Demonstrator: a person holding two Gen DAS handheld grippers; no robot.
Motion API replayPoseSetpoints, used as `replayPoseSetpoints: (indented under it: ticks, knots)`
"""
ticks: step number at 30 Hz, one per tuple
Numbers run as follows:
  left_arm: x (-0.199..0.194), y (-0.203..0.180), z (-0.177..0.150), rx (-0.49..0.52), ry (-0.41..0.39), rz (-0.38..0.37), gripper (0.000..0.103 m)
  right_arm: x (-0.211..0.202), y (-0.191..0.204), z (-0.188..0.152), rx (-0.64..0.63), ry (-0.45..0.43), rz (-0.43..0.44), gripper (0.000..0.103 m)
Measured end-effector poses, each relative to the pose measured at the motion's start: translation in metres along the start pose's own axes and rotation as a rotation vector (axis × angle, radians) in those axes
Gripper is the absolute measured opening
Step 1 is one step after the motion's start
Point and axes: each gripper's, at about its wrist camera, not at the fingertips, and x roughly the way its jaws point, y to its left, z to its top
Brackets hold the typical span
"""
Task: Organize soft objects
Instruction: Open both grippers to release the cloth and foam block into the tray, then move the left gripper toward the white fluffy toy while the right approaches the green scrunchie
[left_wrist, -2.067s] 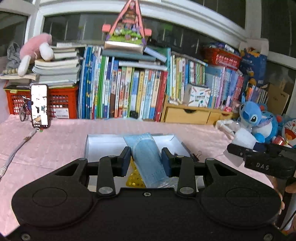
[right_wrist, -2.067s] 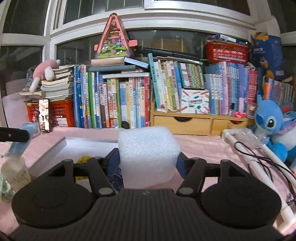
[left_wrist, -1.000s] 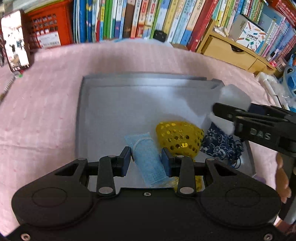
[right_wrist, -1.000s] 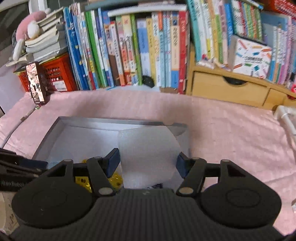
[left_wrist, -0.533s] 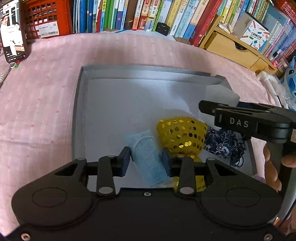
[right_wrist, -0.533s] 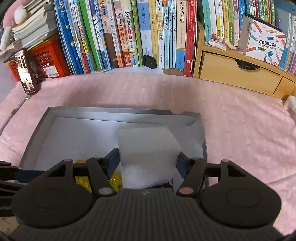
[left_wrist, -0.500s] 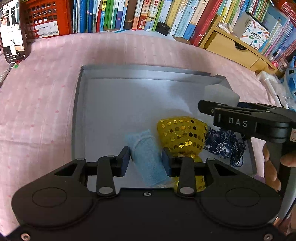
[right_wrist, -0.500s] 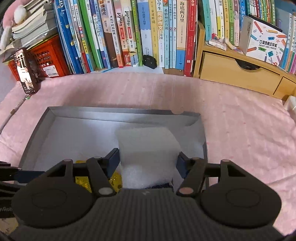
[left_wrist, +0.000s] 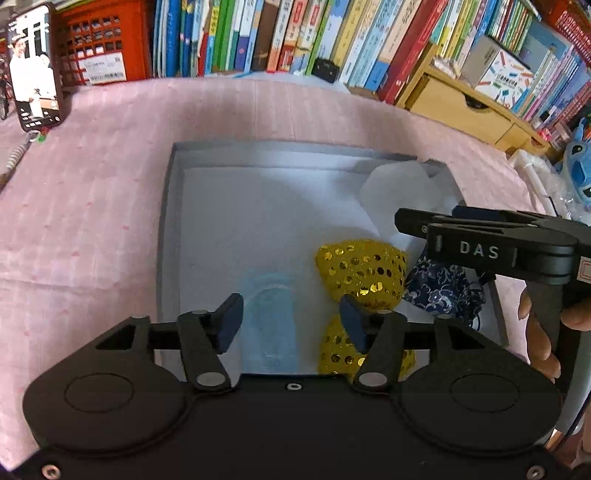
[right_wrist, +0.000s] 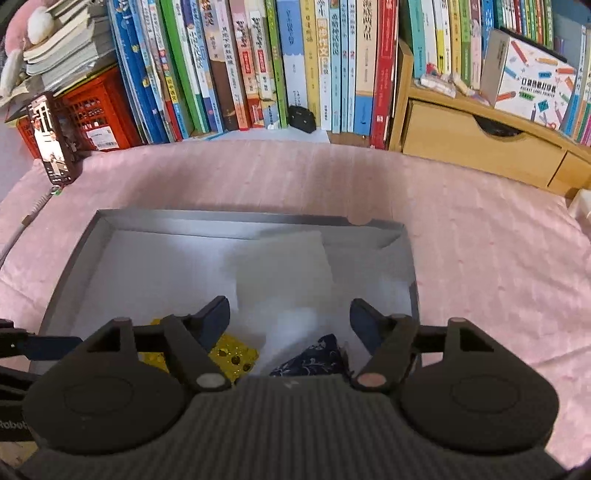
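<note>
step: release into tray (left_wrist: 168, 236) | left gripper (left_wrist: 290, 321) jaws opening, blue cloth (left_wrist: 271, 325) lying free between them | right gripper (right_wrist: 290, 321) jaws opening, white foam block (right_wrist: 284, 280) let go | both best lifted straight up so nothing is snagged

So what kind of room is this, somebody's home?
Probably a home, perhaps a child's room: a long row of colourful upright books, a blue plush toy, and a pink dotted cloth under the shallow grey box.
</note>
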Motion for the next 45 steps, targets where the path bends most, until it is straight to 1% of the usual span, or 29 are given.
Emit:
replayPoseSetpoints:
  ticks: [5, 7, 12, 17, 21, 26, 28, 31, 34, 38, 43, 45]
  knots:
    - [-0.023, 0.0, -0.007, 0.019, -0.067, -0.01, 0.066, -0.023, -0.003, -0.003, 0.021, -0.049, 0.034, 0.085]
    - [-0.032, -0.001, -0.012, 0.029, -0.097, -0.018, 0.071, -0.036, -0.004, -0.008, 0.018, -0.084, 0.046, 0.086]
    - [-0.057, -0.004, -0.034, 0.068, -0.171, -0.037, 0.074, -0.076, 0.001, -0.025, -0.027, -0.195, 0.061, 0.088]
    - [-0.083, -0.007, -0.066, 0.114, -0.264, -0.063, 0.076, -0.118, 0.007, -0.055, -0.064, -0.309, 0.081, 0.091]
    - [-0.103, -0.012, -0.097, 0.151, -0.345, -0.079, 0.08, -0.145, 0.011, -0.087, -0.085, -0.396, 0.097, 0.092]
    - [-0.125, -0.016, -0.138, 0.203, -0.431, -0.083, 0.084, -0.169, 0.017, -0.125, -0.103, -0.474, 0.094, 0.093]
    - [-0.132, -0.016, -0.154, 0.216, -0.461, -0.092, 0.086, -0.178, 0.019, -0.141, -0.106, -0.506, 0.089, 0.097]
    - [-0.137, -0.014, -0.176, 0.223, -0.501, -0.101, 0.088, -0.188, 0.021, -0.165, -0.113, -0.547, 0.081, 0.099]
    - [-0.139, -0.008, -0.196, 0.21, -0.518, -0.116, 0.089, -0.194, 0.024, -0.188, -0.116, -0.587, 0.048, 0.101]
    - [-0.14, 0.001, -0.218, 0.185, -0.542, -0.128, 0.09, -0.197, 0.026, -0.213, -0.112, -0.611, 0.027, 0.101]
    - [-0.141, 0.009, -0.241, 0.175, -0.603, -0.077, 0.095, -0.197, 0.032, -0.236, -0.112, -0.629, 0.009, 0.103]
    - [-0.14, 0.011, -0.248, 0.172, -0.615, -0.053, 0.096, -0.195, 0.035, -0.244, -0.12, -0.631, 0.005, 0.103]
